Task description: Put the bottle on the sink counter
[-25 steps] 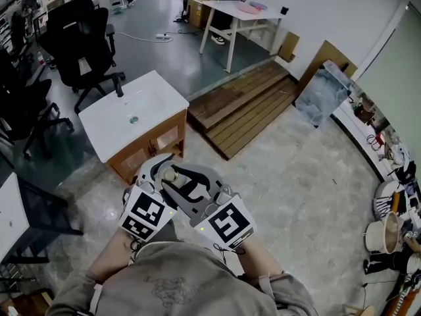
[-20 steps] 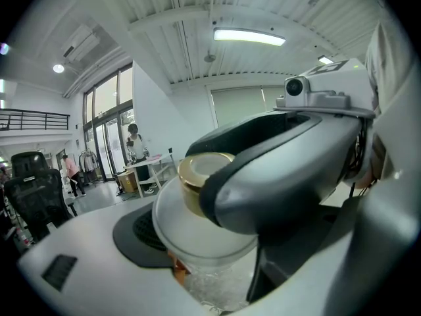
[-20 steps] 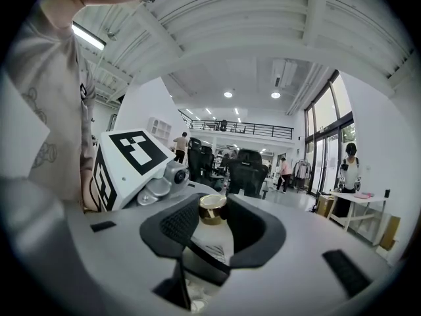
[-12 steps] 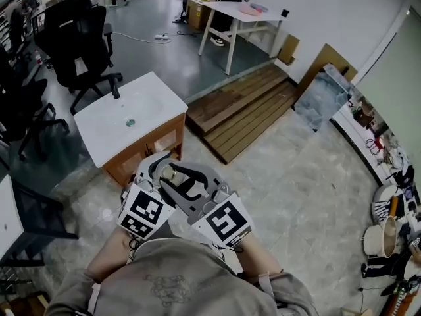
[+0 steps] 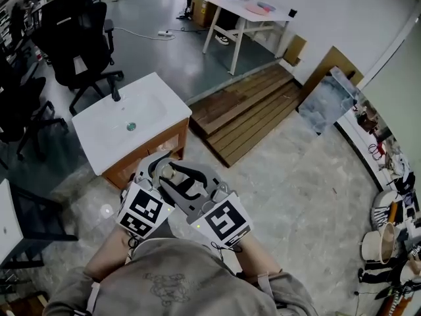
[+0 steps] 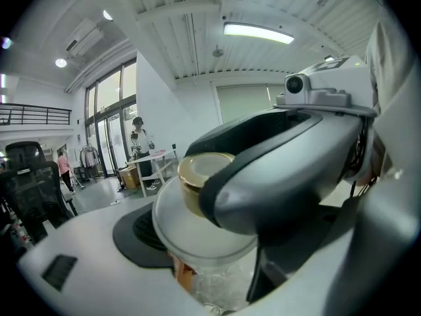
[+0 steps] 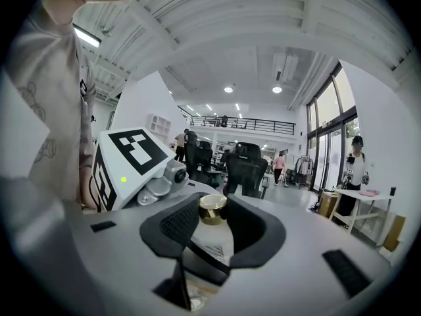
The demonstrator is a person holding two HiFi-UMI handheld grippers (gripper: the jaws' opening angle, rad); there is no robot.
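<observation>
- Two tools are sharing one load: my right gripper is clamping its black pads on the neck of the clear plastic bottle with the gold cap, and my left gripper is closing round the same bottle lower down, at the shoulder.
- I am doubling the grip because the bottle is smooth and round, and I judge that one pair of pads could let it twist while I am walking.
- I am carrying it upright and close to my chest, so the weight is sitting near my body and the cap is pointing up.
- The bottle is hanging over the stone floor, off the front edge of the white sink counter on its wooden cabinet, nearer that edge's right corner. It is not yet above the top.
- I am judging the flat strip along the right edge to be the place for it, clear of the basin and the black tap at the back edge.
</observation>
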